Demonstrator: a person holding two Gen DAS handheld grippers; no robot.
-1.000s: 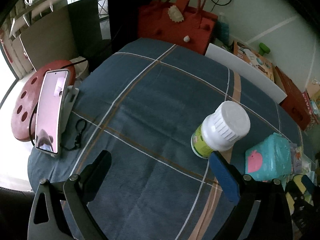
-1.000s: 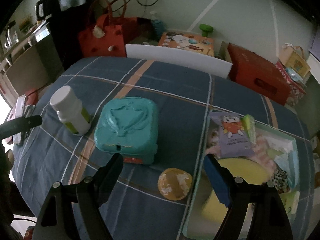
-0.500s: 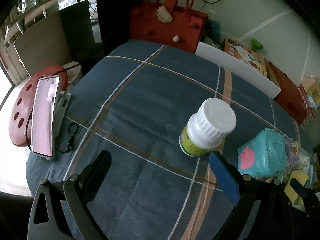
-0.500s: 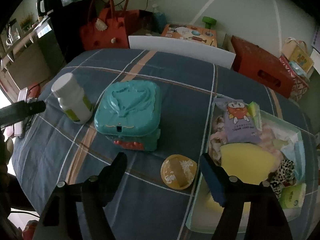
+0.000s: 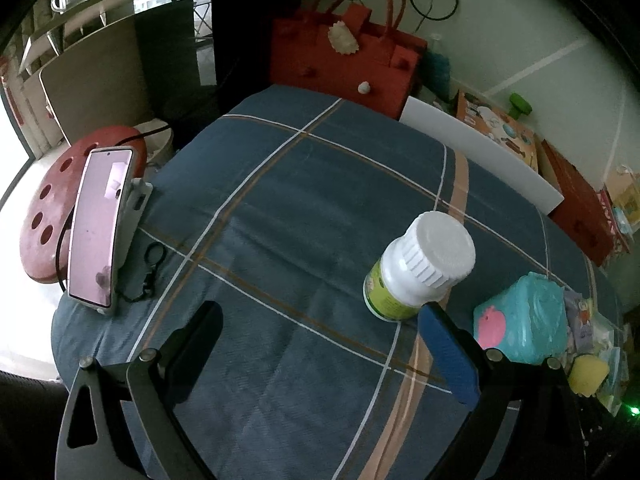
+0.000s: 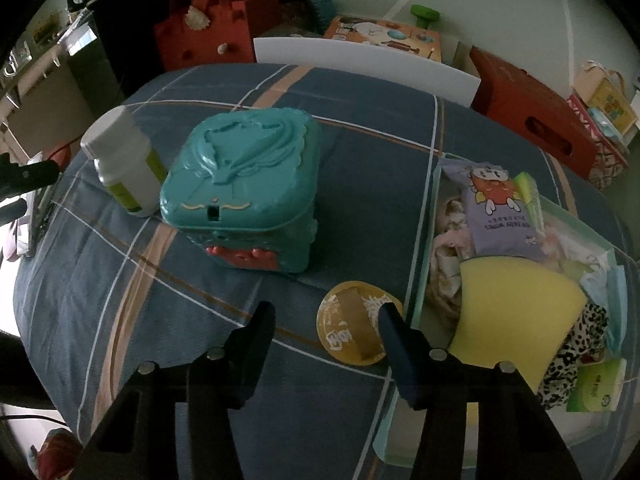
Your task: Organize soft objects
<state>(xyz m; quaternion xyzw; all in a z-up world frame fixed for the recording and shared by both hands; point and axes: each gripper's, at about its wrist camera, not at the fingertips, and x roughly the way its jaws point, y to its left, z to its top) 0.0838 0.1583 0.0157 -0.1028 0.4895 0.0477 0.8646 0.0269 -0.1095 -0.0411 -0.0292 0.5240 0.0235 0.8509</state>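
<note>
Closing its empty fingers, the right gripper (image 6: 326, 322) neared the yellow puff (image 6: 357, 334) — apparently next for the bin (image 6: 416, 280); left gripper (image 5: 320, 326) hung spread, idle.

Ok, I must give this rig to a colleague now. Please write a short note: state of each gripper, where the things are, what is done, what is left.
Left gripper: open, empty, over bare tablecloth.
Right gripper: jaws closing, nothing between them; the round yellow pad lies just beyond its right finger.
Done: yellow sponge, wipes pack and cloths sit in the clear bin.
Left: the yellow pad is outside the bin, on the cloth. The teal box and white bottle stand on the table.
</note>
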